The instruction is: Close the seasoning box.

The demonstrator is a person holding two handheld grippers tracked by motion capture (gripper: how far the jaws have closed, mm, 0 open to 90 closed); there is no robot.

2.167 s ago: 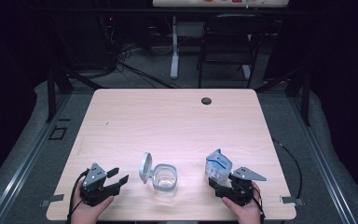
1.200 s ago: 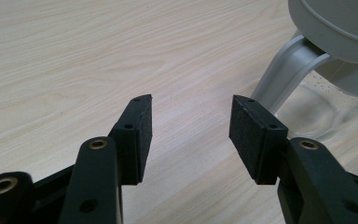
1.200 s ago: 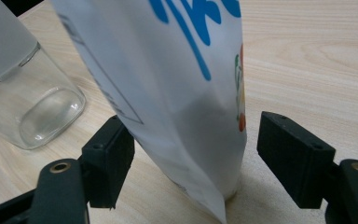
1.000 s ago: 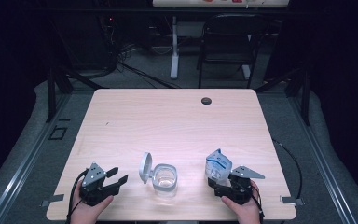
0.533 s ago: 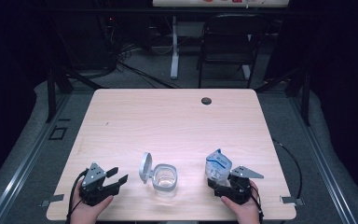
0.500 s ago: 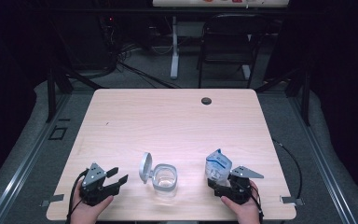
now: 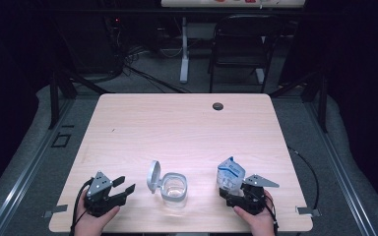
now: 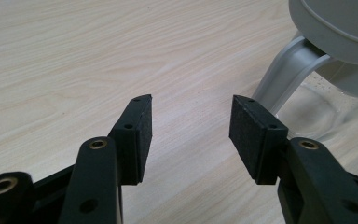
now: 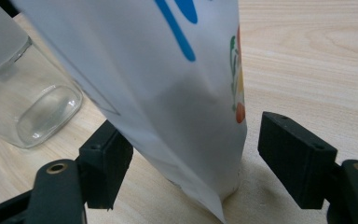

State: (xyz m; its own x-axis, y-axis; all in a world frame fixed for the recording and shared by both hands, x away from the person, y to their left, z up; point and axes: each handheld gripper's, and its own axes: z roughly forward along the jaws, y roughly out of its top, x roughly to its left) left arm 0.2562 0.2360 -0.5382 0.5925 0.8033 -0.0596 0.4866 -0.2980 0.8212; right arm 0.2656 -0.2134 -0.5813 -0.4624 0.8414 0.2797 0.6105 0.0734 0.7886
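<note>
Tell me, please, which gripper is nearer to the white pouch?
The right. The right gripper has the white pouch standing between its open jaws, pads not pressing it. The left gripper rests across the table, beyond the glass jar.

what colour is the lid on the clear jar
Grey; the lid shows best in the left gripper view.

The white pouch (image 9: 168, 93) bears blue and coloured print, but no wording can be read.

A white printed pouch (image 7: 231, 173) stands upright on the table's near right, beside a lid-open clear jar (image 7: 174, 189).
</note>
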